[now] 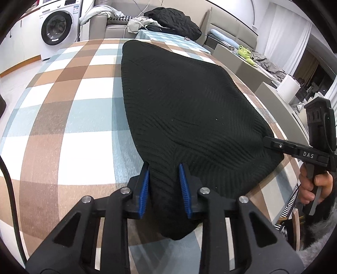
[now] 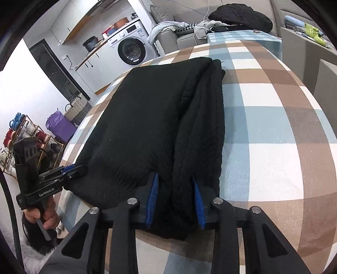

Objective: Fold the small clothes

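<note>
A black ribbed knit garment (image 1: 181, 101) lies folded lengthwise on the checked tablecloth (image 1: 69, 109). My left gripper (image 1: 164, 168) is shut on its near left corner, fabric bunched between the blue pads (image 1: 145, 185). My right gripper (image 2: 174, 179) is shut on the near right corner of the garment (image 2: 160, 109), where the folded layers stack. Each gripper shows in the other's view: the right one (image 1: 271, 143) at the garment's right edge, the left one (image 2: 73, 169) at its left edge. Both corners sit at the table's near edge.
A washing machine (image 1: 55, 29) stands behind the table. A sofa holds a pile of dark and light clothes (image 1: 168, 19). A side table with green items (image 1: 246, 53) is to the right. Shoe rack and baskets (image 2: 31, 134) stand on the floor to the left.
</note>
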A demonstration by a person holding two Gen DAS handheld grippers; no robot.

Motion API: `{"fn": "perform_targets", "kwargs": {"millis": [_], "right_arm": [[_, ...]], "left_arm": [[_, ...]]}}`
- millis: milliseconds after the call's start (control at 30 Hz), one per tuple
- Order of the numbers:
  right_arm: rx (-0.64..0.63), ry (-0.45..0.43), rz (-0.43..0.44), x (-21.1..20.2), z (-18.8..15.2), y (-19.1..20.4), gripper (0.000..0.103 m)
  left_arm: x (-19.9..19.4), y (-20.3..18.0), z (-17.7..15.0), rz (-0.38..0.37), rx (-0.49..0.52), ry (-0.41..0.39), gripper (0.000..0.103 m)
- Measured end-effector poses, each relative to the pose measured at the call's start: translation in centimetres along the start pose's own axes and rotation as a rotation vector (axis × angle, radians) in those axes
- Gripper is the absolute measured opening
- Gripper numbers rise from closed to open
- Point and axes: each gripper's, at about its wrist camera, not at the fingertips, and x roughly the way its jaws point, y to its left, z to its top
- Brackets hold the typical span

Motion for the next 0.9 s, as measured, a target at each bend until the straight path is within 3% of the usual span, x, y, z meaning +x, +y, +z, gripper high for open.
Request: {"fn": "perform_targets", "kwargs": {"millis": [233,400,600,900], "right_arm": [[0.022,-0.027,0.000,1.2,1.3,0.2,0.029],[0.034,-0.039,-0.024,3.4,4.0,1.1,0.029],[0.043,-0.046,-0.050,5.1,6.5,1.7,0.030],[0.037,-0.065,-0.065,5.7,7.8,1.8,0.030]], "left_arm": [[1.2,1.0,1.9,0.030,-0.014,-0.010,0.024],[2.9,2.2,5.2,0.109,-0.002,-0.014,0.024],[4.8,3.8,8.8,0.139,-0.022,-0.030,0.024],[6.1,4.1,10.2,0.161,-0.015,-0.052,0.024]]}}
